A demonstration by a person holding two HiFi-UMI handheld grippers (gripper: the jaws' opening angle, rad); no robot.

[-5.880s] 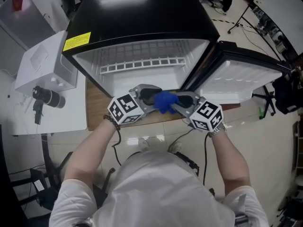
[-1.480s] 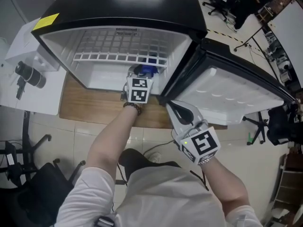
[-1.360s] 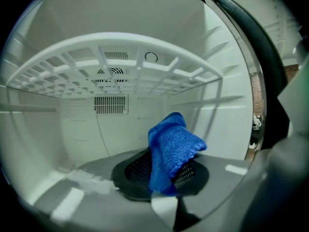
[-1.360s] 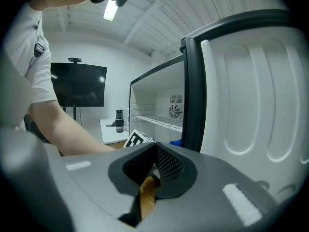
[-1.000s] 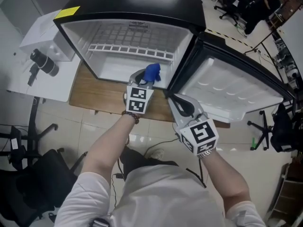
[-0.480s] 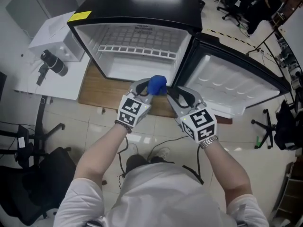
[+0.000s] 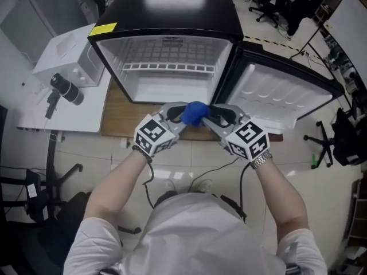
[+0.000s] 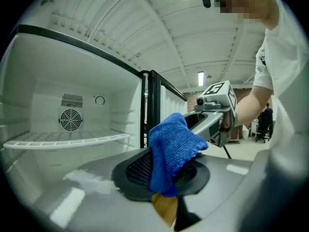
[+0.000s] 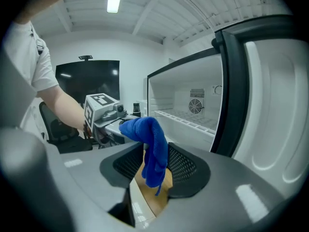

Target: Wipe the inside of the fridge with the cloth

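cloth (image 8: 172, 148) in left hand-held gripper (image 8: 162, 176), jaws just opening; fridge (image 8: 72, 124) behind

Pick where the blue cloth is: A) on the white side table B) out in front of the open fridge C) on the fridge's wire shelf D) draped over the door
B: the blue cloth sits outside the fridge, in front of its opening, clear of the wire shelf.

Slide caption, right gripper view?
Blue cloth hangs between the jaws of the right tool, which have just been opening, before the open fridge.
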